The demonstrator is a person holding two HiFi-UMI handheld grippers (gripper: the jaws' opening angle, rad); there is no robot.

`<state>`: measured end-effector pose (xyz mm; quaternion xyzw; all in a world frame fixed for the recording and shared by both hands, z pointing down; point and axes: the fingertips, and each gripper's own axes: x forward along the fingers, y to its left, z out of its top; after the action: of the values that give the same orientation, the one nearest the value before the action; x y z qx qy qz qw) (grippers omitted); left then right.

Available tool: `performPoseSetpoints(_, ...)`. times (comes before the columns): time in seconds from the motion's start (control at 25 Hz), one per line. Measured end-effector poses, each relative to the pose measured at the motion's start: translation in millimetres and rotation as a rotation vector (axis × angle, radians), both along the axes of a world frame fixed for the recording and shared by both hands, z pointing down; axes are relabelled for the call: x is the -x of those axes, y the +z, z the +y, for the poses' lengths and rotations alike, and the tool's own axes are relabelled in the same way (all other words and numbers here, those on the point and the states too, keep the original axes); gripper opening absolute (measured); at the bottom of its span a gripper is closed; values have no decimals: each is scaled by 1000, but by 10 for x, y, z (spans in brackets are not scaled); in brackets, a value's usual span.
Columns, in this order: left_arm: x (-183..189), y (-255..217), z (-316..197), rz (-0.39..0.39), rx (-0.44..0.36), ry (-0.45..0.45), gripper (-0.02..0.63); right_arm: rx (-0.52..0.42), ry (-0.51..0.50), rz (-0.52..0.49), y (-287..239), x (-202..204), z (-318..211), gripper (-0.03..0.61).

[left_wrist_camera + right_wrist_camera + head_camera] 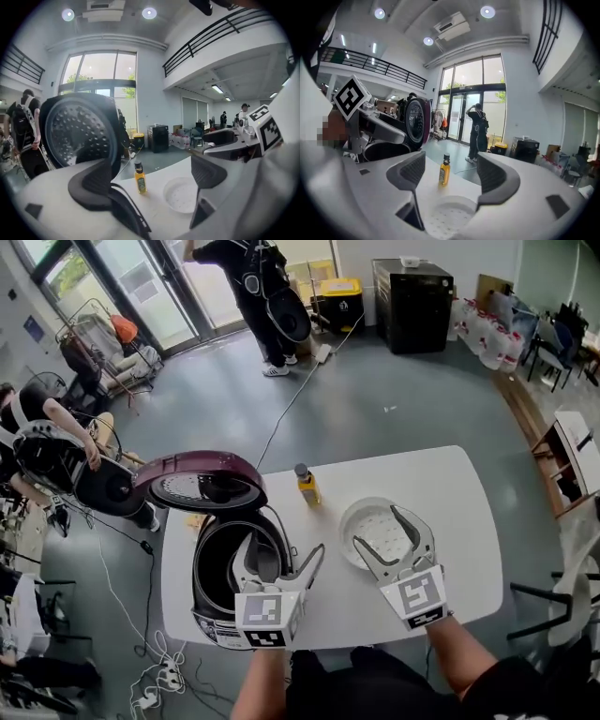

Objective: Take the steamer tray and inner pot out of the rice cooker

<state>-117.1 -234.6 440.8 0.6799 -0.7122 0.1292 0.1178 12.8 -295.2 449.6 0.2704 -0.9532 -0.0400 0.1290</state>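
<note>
Hovering left gripper (pixel 281 545) & right gripper (pixel 376 526) agape, empty; steamer tray (pixel 450 215) out, I reckon inner pot (pixel 217 563) next: grip rim.

Between the fingers (pixel 410 173) of the right gripper (pixel 450 168), the steamer tray (pixel 447 218) is seen as matt white perforated plastic, set on a smooth white table (pixel 430 192). The fingers are faced with dark ribbed pads in white plastic shells. Beyond them a glossy amber bottle (pixel 444 174) with a dark cap is shown. Left of the fingers, the rice cooker lid (pixel 202 474) is finished in glossy maroon, and its inner plate (pixel 77 126) in dimpled grey metal.
</note>
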Motion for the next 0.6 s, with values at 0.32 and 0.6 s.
performPoseSetpoints(0.32,893,-54,945,-9,76,-85,554,327,-126,-211,-142,691,615,425)
performPoseSetpoints(0.6,1727,161,1511,265,138,-98,545,824,-194,-357,145,1186,990,423)
